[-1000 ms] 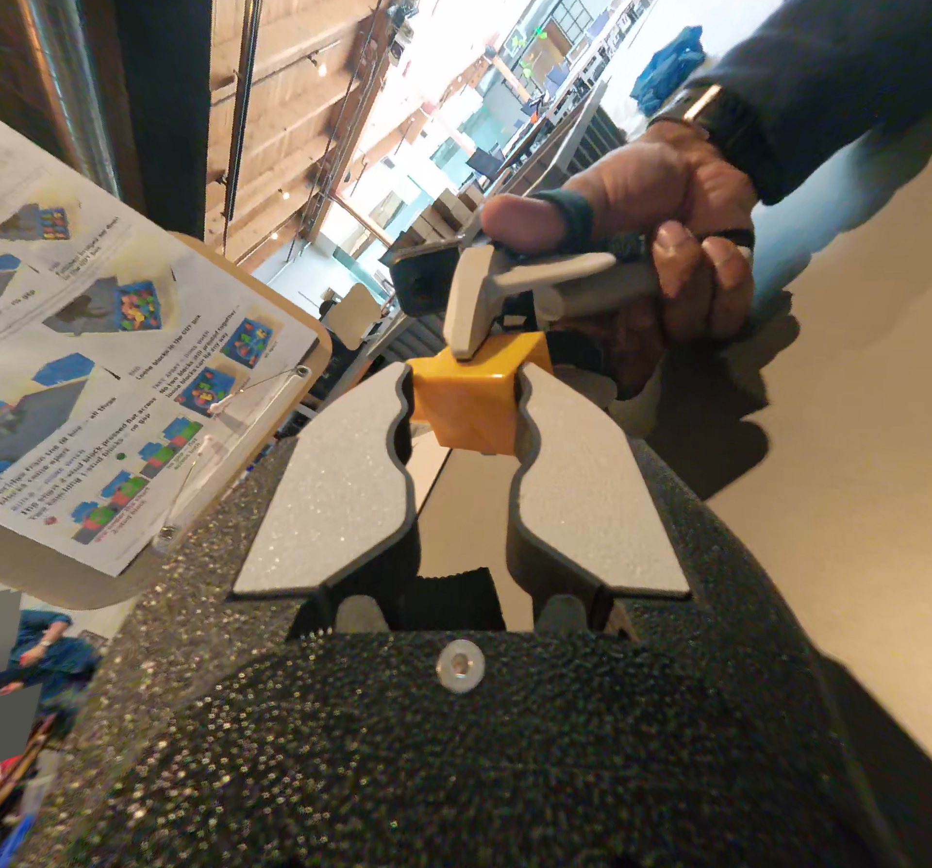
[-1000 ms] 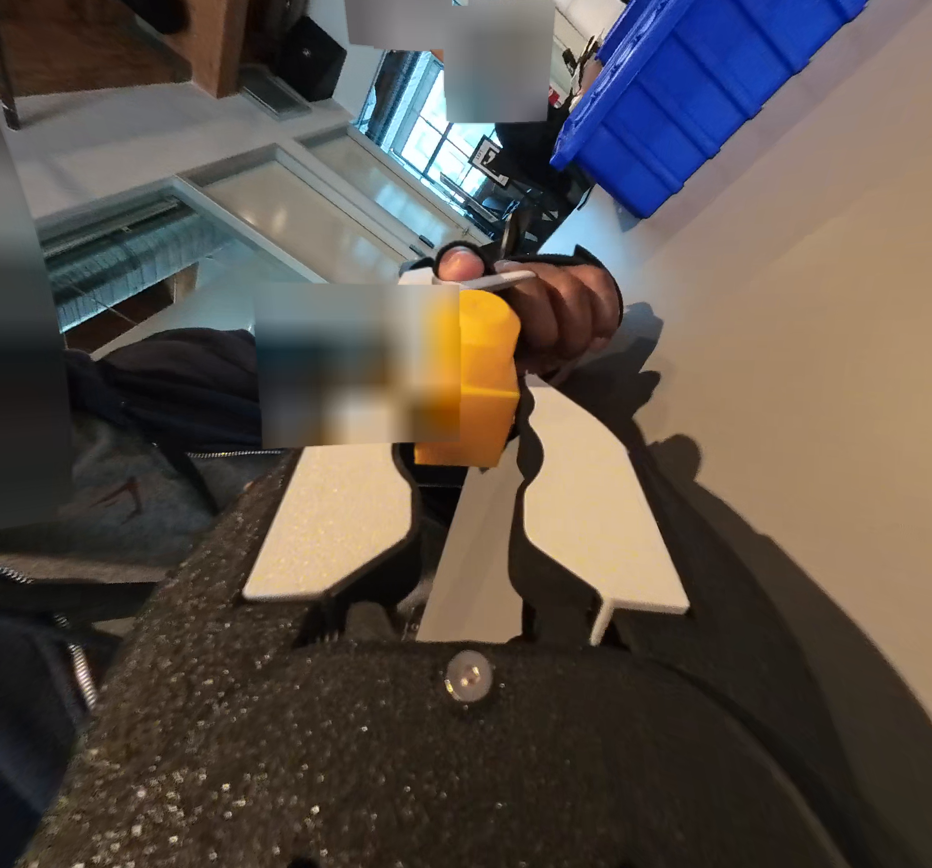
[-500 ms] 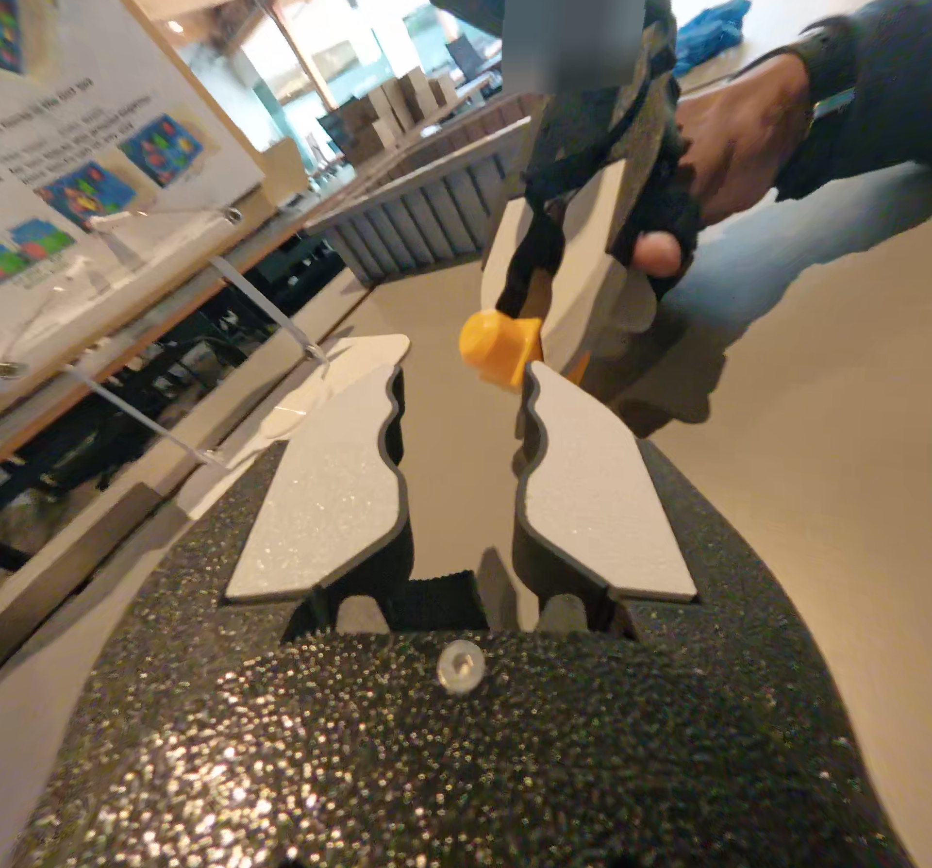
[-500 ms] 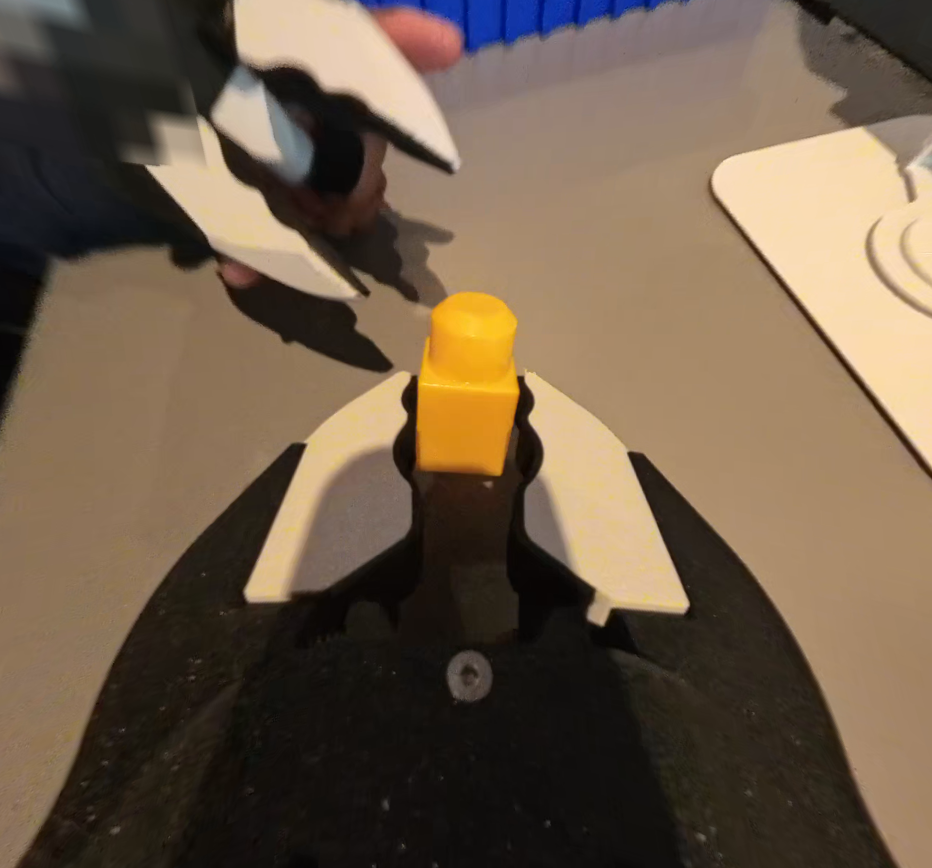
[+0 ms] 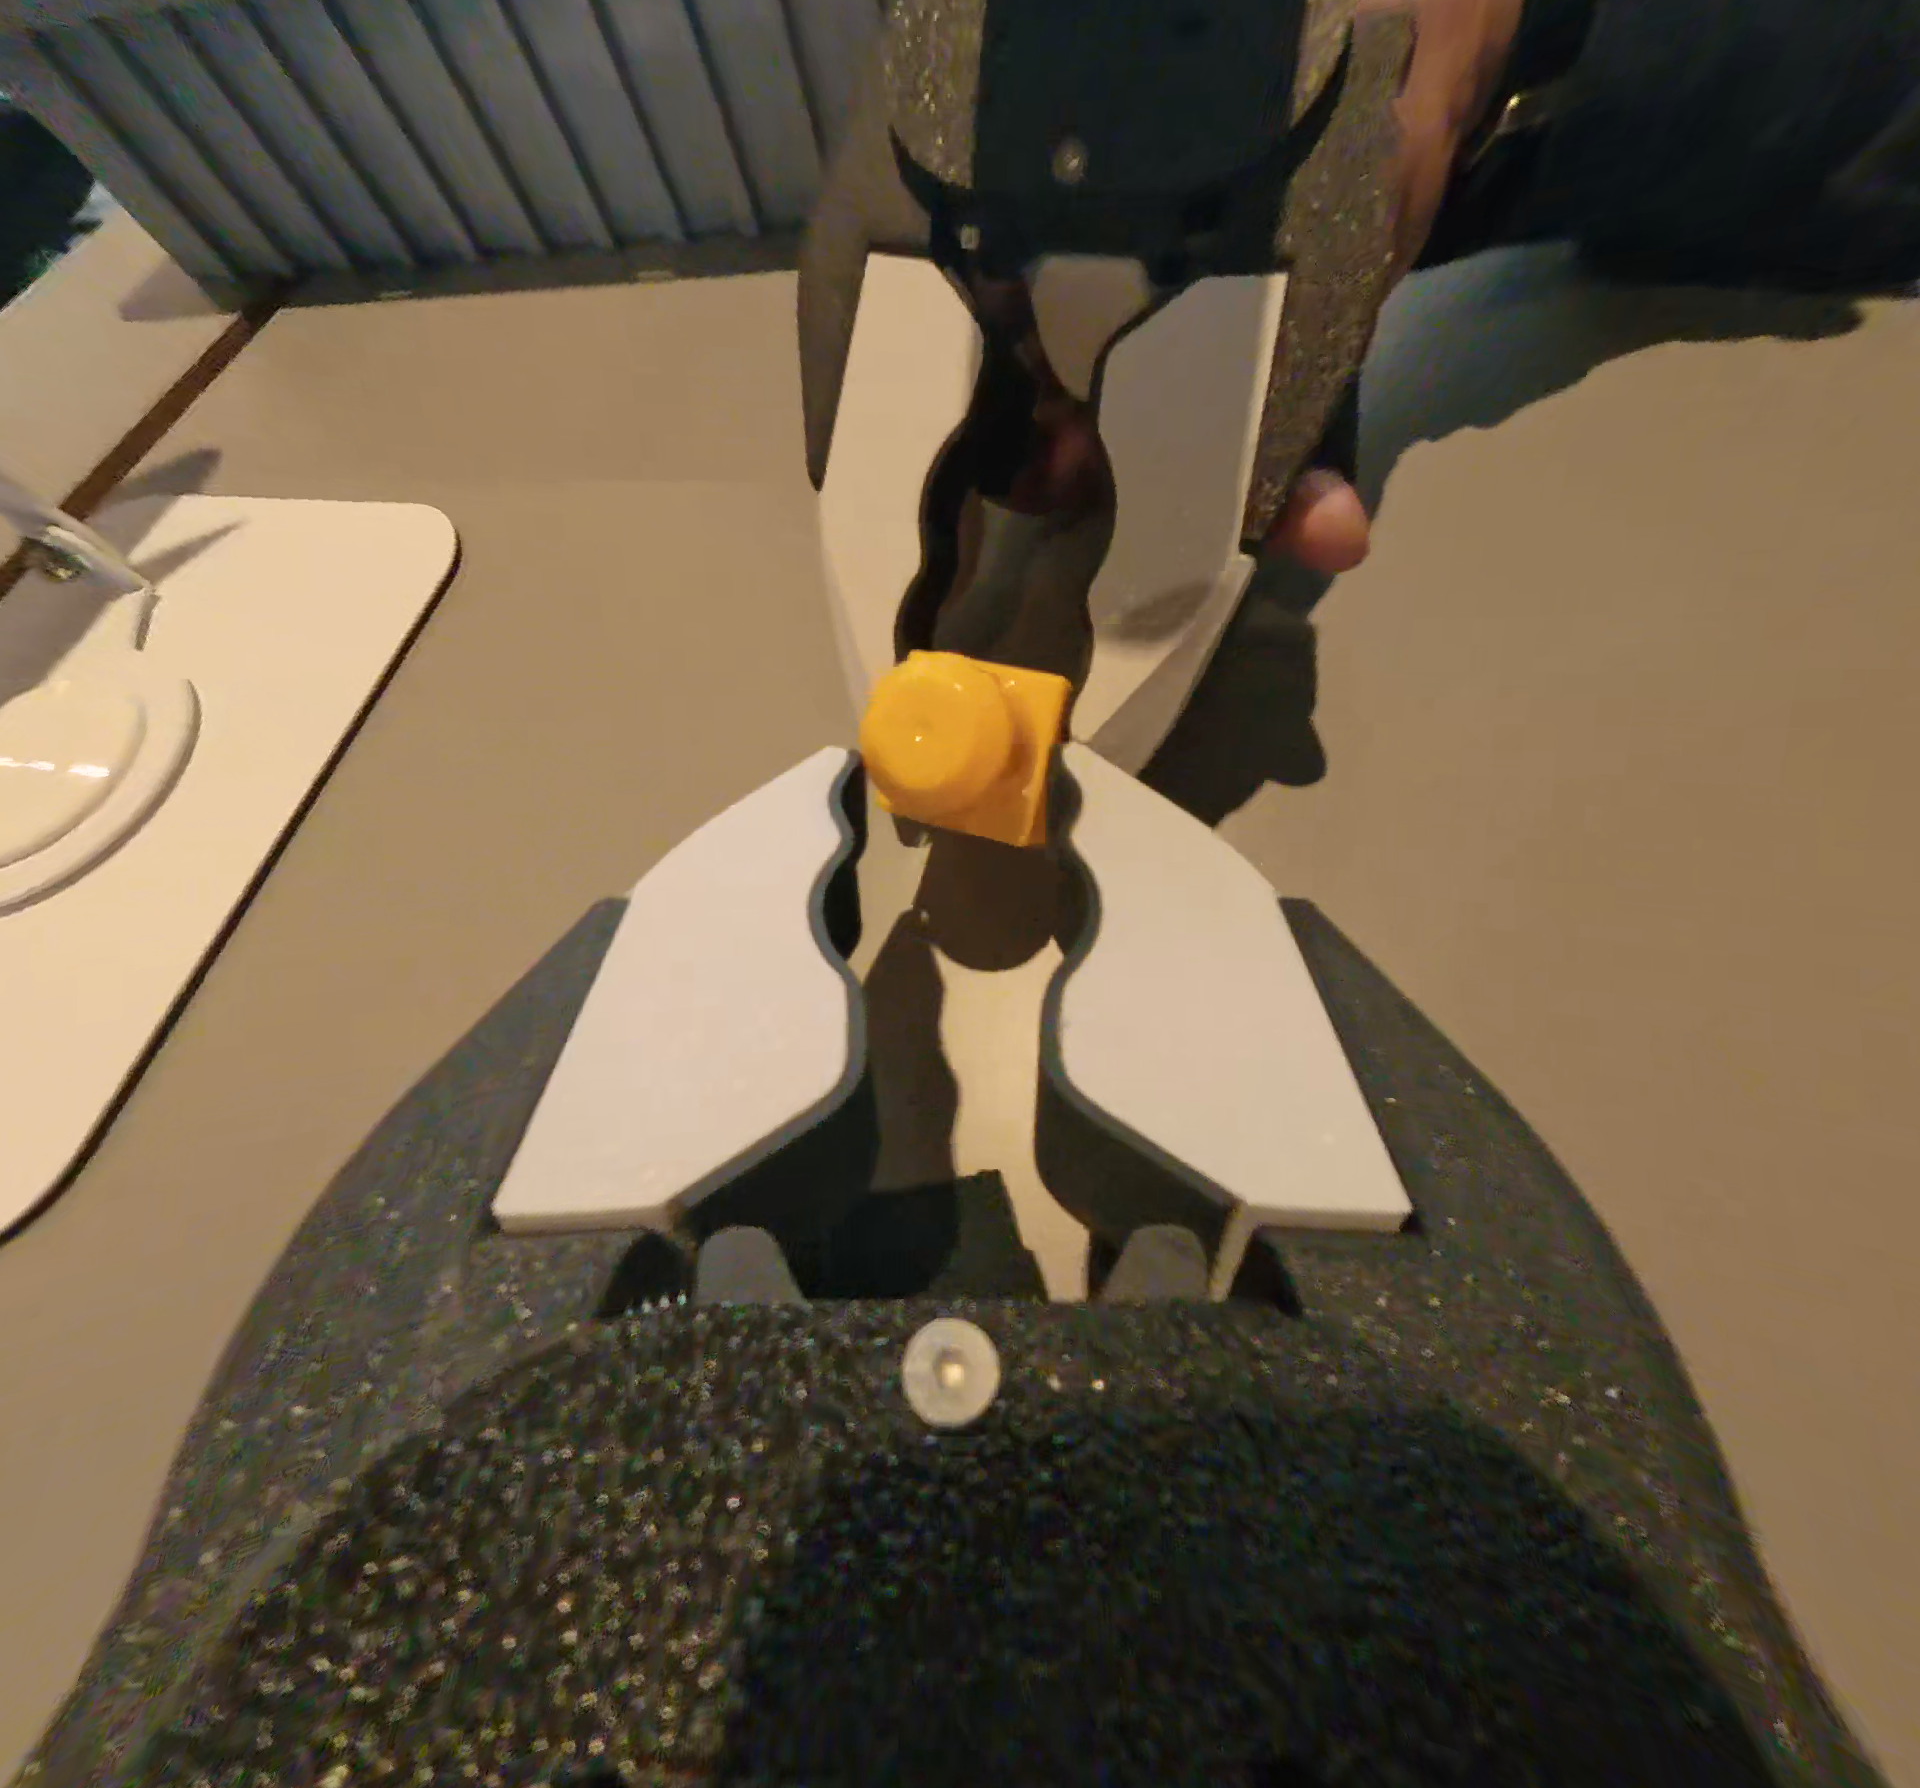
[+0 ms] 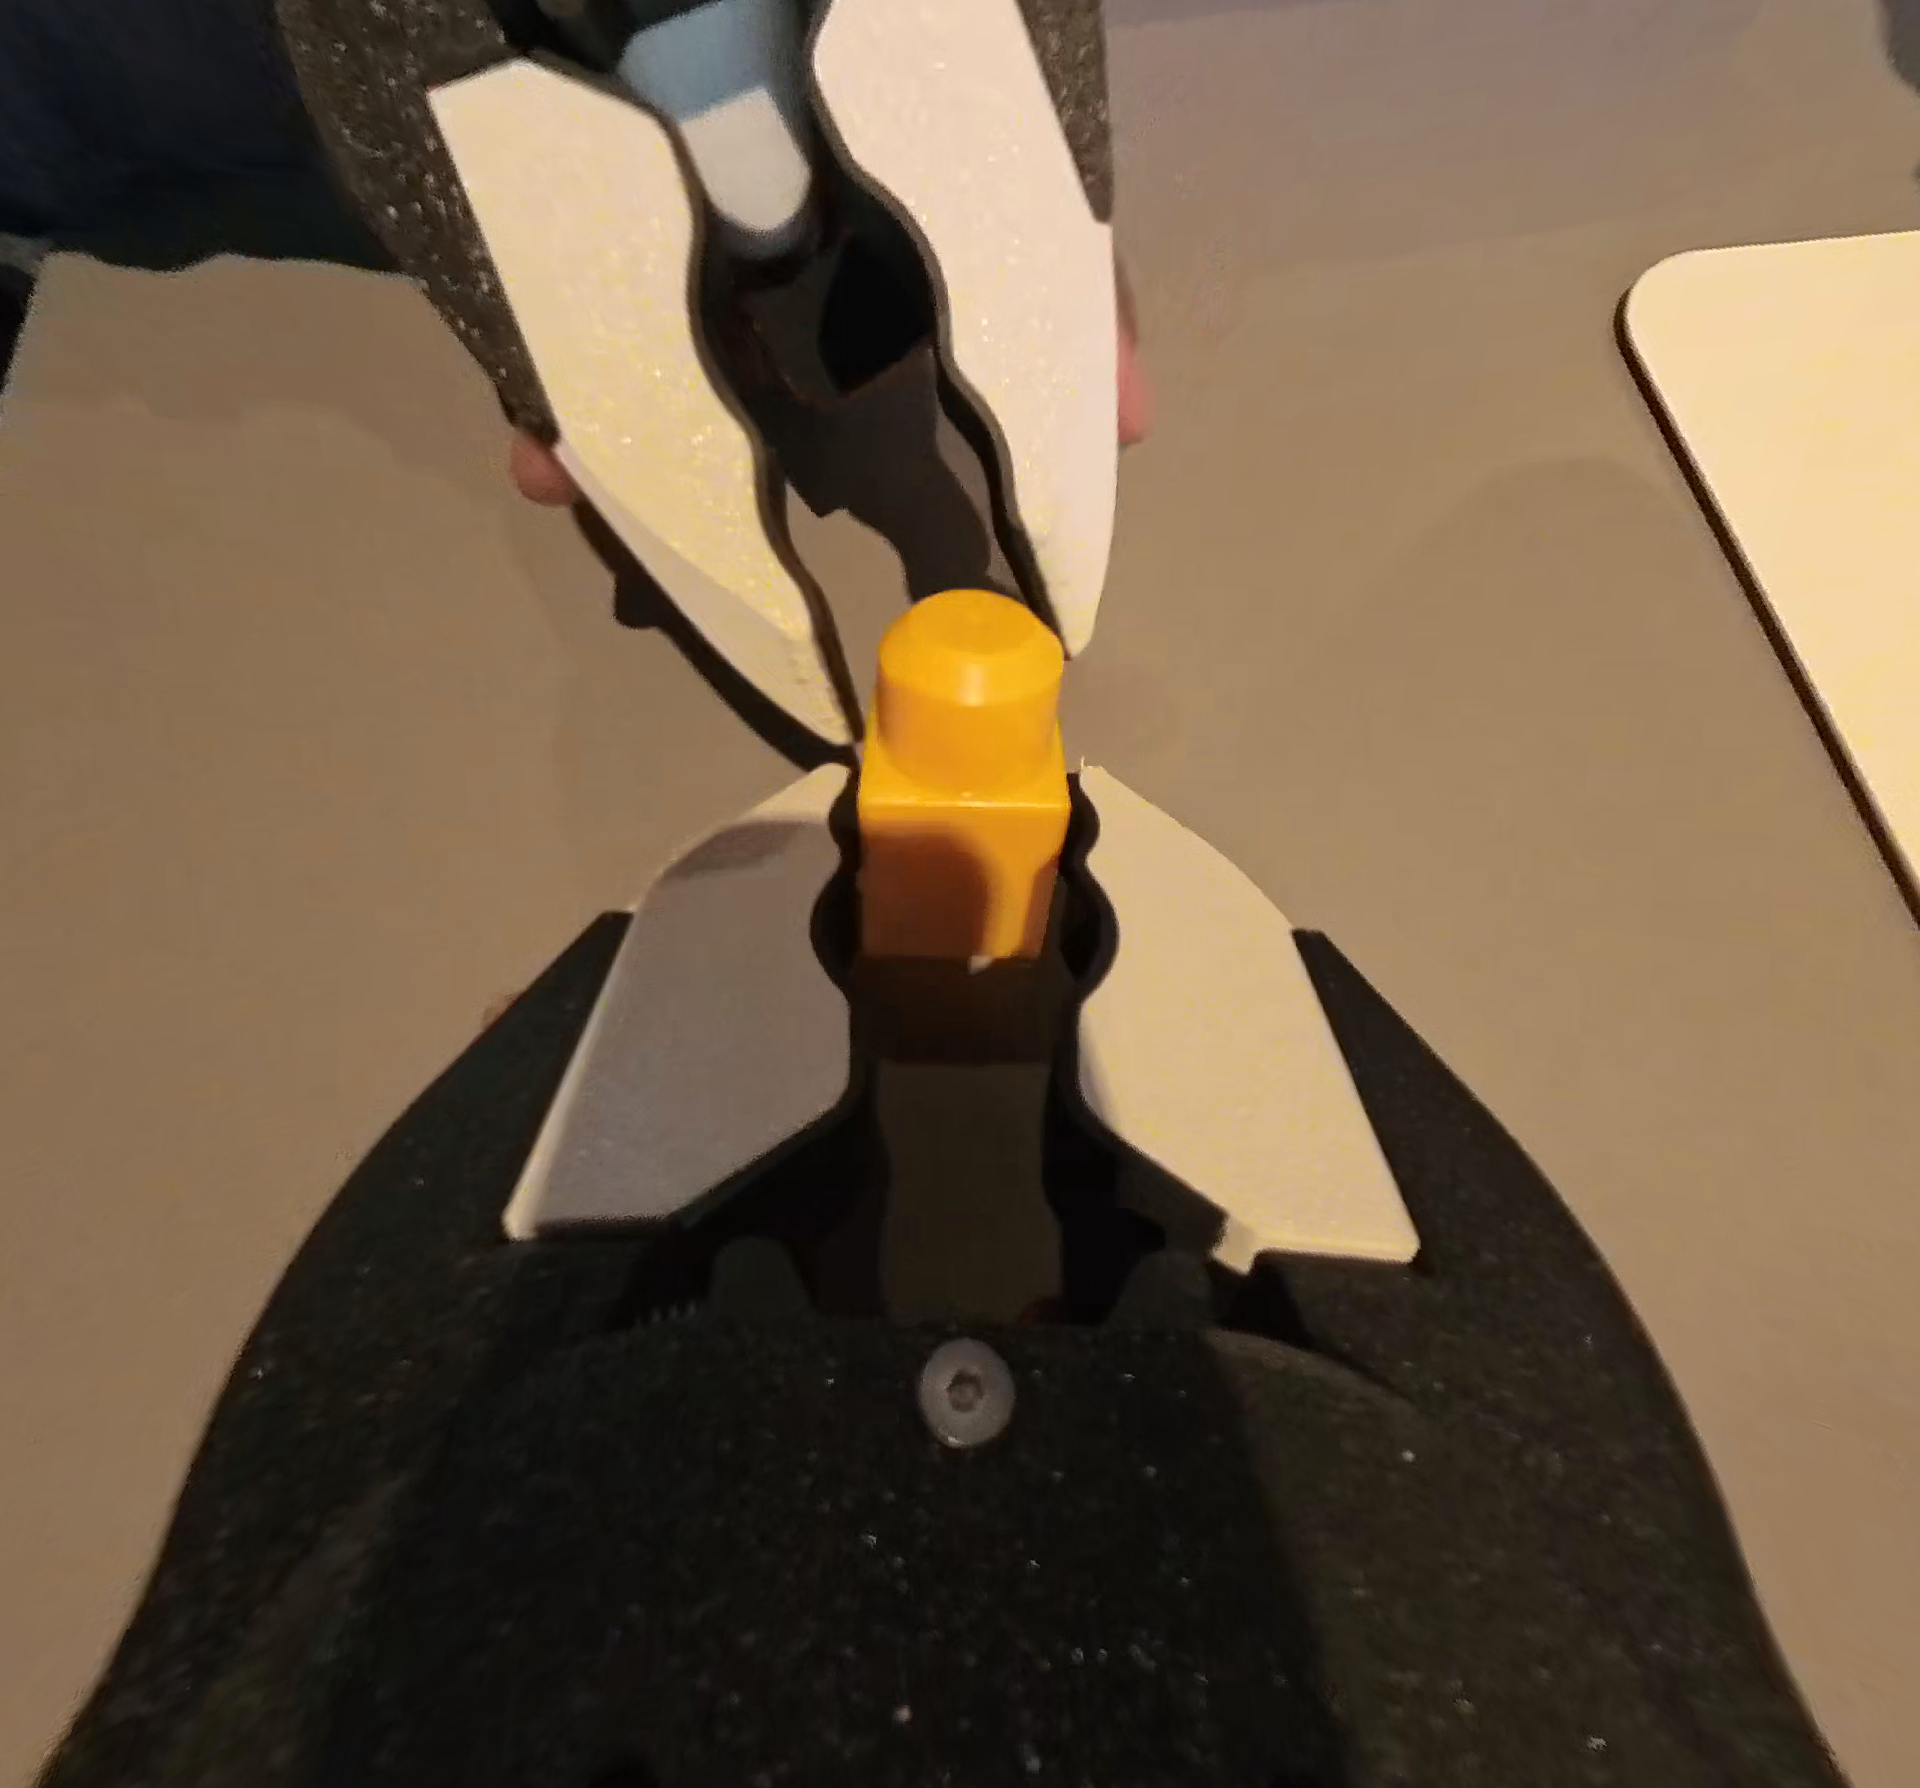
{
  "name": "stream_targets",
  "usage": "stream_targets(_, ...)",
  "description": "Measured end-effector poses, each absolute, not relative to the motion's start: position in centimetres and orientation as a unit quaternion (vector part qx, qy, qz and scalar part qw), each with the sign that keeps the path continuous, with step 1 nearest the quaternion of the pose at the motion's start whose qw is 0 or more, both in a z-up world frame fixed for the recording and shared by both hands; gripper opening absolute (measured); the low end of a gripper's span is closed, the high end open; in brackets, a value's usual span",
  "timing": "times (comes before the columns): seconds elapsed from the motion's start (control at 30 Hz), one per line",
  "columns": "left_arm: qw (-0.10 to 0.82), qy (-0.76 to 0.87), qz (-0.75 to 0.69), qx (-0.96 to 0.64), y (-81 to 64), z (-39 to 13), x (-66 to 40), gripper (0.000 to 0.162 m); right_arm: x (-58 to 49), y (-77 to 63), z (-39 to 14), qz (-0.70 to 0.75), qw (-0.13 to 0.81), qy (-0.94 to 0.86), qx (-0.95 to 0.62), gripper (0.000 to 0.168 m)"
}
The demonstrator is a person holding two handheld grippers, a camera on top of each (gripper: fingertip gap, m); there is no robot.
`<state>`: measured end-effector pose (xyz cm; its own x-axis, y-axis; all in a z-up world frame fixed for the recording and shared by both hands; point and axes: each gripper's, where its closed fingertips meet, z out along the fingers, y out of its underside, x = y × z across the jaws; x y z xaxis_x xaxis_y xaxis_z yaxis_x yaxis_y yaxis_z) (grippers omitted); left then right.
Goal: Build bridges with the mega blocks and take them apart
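A single yellow mega block [image 6: 961, 855] is clamped by its body in my right gripper [image 6: 961, 782], with its stud pointing away from that gripper. In the left wrist view the same block [image 5: 961, 762] shows stud-first, and the right gripper [image 5: 982, 710] reaches in from above. My left gripper [image 5: 961, 772] is open, its two tips on either side of the stud end. It also shows in the right wrist view [image 6: 951, 678], coming in from the top and facing the right gripper tip to tip. I cannot tell if its fingertips [image 6: 1070, 616] touch the stud. Both are low over the grey table.
A white board [image 5: 260, 699] with a clear dome lies on the table at the left; it also shows in the right wrist view [image 6: 1818, 491]. A grey ribbed bin [image 5: 416, 128] stands at the back. A person's hand [image 5: 1444, 24] holds the right gripper. Left and right tips are no more than a few centimetres apart.
A second ago both grippers held the block up in the air. The left gripper let go and both swung down over the table. The open left fingers have closed in around the stud.
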<state>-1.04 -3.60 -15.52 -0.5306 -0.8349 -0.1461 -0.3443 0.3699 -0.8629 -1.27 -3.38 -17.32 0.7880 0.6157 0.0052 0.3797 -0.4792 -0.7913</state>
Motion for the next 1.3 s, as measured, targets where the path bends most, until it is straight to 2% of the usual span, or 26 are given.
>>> stream_targets(0.03, 0.294, 0.775, -0.413, -0.378, -3.9, -15.4, -0.9, 0.031, -1.1, -3.6, -17.5, 0.135, 0.411, -0.301, -0.85, 0.037)
stream_targets(0.2, 0.26, 0.8, -0.384, -0.381, -4.7, -15.8, -0.5, 0.0, 0.3, -4.6, -19.2, 0.086, 0.364, -0.333, -0.865, 0.037)
stream_targets(0.23, 0.265, 0.802, -0.371, -0.385, -4.7, -15.8, -0.3, 0.0, 0.5, -4.7, -19.2, 0.086, 0.365, -0.335, -0.864, 0.037)
stream_targets(0.4, 0.274, 0.81, -0.343, -0.389, -4.7, -16.5, -0.2, 0.021, 0.9, -5.2, -19.2, 0.094, 0.363, -0.343, -0.861, 0.041)
stream_targets(0.5, 0.284, 0.802, -0.341, -0.399, -4.3, -15.9, -0.5, 0.034, 0.8, -5.4, -19.2, 0.097, 0.364, -0.35, -0.858, 0.054)
stream_targets(0.57, 0.29, 0.799, -0.338, -0.405, -3.5, -14.7, -1.3, 0.04, 0.7, -5.5, -19.0, 0.1, 0.369, -0.35, -0.855, 0.064)
stream_targets(0.67, 0.304, 0.78, -0.332, -0.434, -1.3, -11.2, -3.2, 0.044, 0.6, -5.6, -18.1, 0.122, 0.394, -0.343, -0.844, 0.07)
stream_targets(0.8, 0.352, 0.746, -0.301, -0.478, 4.4, -4.8, -7.2, 0.045, 1.2, -5.9, -16.7, 0.165, 0.429, -0.311, -0.832, 0.071)
stream_targets(0.97, 0.411, 0.695, -0.173, -0.564, 16.8, 0.4, -13.6, 0.045, 2.1, -6.2, -15.4, 0.207, 0.46, -0.278, -0.817, 0.068)
stream_targets(1.03, 0.407, 0.678, -0.137, -0.596, 21.9, 1.0, -15.9, 0.047, 2.3, -6.3, -15.0, 0.22, 0.47, -0.273, -0.81, 0.065)
stream_targets(1.13, 0.393, 0.675, -0.12, -0.612, 28.8, 0.4, -17.9, 0.061, 2.3, -6.4, -14.8, 0.229, 0.477, -0.274, -0.803, 0.063)
stream_targets(1.3, 0.366, 0.696, -0.015, -0.618, 41.2, -3.0, -19.2, 0.064, 2.4, -6.6, -13.9, 0.24, 0.503, -0.274, -0.784, 0.056)
